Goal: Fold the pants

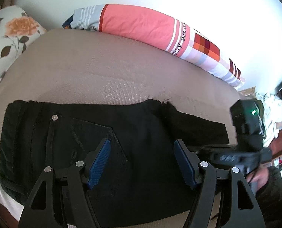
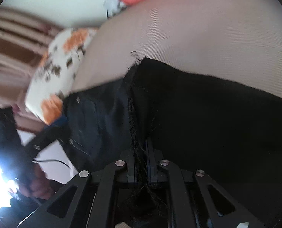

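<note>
1. The black pants (image 1: 106,144) lie flat on a bed (image 1: 103,72) with a taupe textured cover, stretched along its near edge and folded into a long dark band.
2. In the left wrist view the waist end sits toward the bed's left edge, with a metal button (image 1: 54,117) and a stitched back pocket (image 1: 103,138) facing up. A frayed hem (image 1: 166,104) shows on the far edge of the band.
3. The left claw (image 1: 142,163) hovers over the middle of the pants, its blue-padded fingers (image 1: 100,163) spread wide apart with nothing between them; only dark cloth shows below.
4. The right claw (image 2: 141,163) has its jaws pressed nearly together, pinching a frayed, stringy edge of the pants. Loose black threads (image 2: 139,148) run up between the jaws. This view is blurred.
5. Seen from the left wrist camera, the right claw's body is at the right end of the pants, near the bed's right edge, with a green light (image 1: 253,112) glowing on it and a hand (image 1: 260,178) gripping below.
6. A pink and checked pillow (image 1: 150,28) lies along the bed's far edge, and a floral pillow (image 1: 11,36) sits at the far left corner.
</note>
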Demonstrator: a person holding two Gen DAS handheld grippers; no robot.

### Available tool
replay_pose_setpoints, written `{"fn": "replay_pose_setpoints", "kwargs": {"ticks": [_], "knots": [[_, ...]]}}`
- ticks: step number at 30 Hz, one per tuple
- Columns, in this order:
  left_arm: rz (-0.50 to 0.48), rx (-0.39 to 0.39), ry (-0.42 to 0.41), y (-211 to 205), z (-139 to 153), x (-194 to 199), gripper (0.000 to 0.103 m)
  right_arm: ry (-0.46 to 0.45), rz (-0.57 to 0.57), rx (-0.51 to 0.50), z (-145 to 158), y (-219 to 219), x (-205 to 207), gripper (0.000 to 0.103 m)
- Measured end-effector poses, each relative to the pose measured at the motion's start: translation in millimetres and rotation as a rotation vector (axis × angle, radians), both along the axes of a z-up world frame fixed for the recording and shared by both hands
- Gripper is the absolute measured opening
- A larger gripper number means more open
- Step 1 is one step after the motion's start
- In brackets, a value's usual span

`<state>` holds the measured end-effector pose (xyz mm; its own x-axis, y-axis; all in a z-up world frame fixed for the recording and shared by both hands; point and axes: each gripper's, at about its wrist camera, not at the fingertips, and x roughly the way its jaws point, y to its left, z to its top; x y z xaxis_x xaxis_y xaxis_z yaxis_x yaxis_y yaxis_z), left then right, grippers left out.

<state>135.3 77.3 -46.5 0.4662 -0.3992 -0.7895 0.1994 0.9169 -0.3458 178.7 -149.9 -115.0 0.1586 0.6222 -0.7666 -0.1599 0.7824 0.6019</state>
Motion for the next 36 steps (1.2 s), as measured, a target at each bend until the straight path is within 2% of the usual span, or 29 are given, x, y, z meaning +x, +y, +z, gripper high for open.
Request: {"fn": "replay_pose_setpoints", "kwargs": {"ticks": [2,3,4,6,11,17,22,25,30,34,36], "knots": [[-0.008,-0.003,0.009,-2,-1,1,0.07,0.003,0.021,-0.01,-3,7,-2,0.019],[-0.011,-0.01,0.015,-3,-2,0,0.07,0.008,0.016,0.01,-2,7,-2,0.029],[-0.018,-0.024,0.022,-4,-2,-1,0.07,0.018,0.014,0.037,-1,7,-2,0.033],[-0.038,-0.048,0.039,-7,-3,-2,0.07,0.003,0.0,0.075,10,0,-8,0.033],[-0.074,-0.129,0.123,-14,-14,-2,0.07,-0.048,-0.078,0.053,33,-42,-32,0.037],[-0.067,-0.192,0.296,-24,-42,9,0.069,-0.038,-0.197,0.03,37,-98,-69,0.038],[-0.056,-0.228,0.404,-28,-61,21,0.064,-0.017,-0.309,0.064,29,-128,-94,0.04],[-0.062,-0.216,0.431,-31,-68,29,0.059,-0.009,-0.35,0.084,25,-138,-101,0.041],[-0.096,-0.227,0.445,-36,-73,43,0.058,0.008,-0.385,0.107,17,-146,-105,0.041],[-0.146,-0.253,0.464,-45,-76,48,0.057,0.016,-0.387,0.115,15,-146,-104,0.041],[-0.178,-0.299,0.506,-49,-80,47,0.055,0.02,-0.386,0.112,14,-146,-103,0.042]]}}
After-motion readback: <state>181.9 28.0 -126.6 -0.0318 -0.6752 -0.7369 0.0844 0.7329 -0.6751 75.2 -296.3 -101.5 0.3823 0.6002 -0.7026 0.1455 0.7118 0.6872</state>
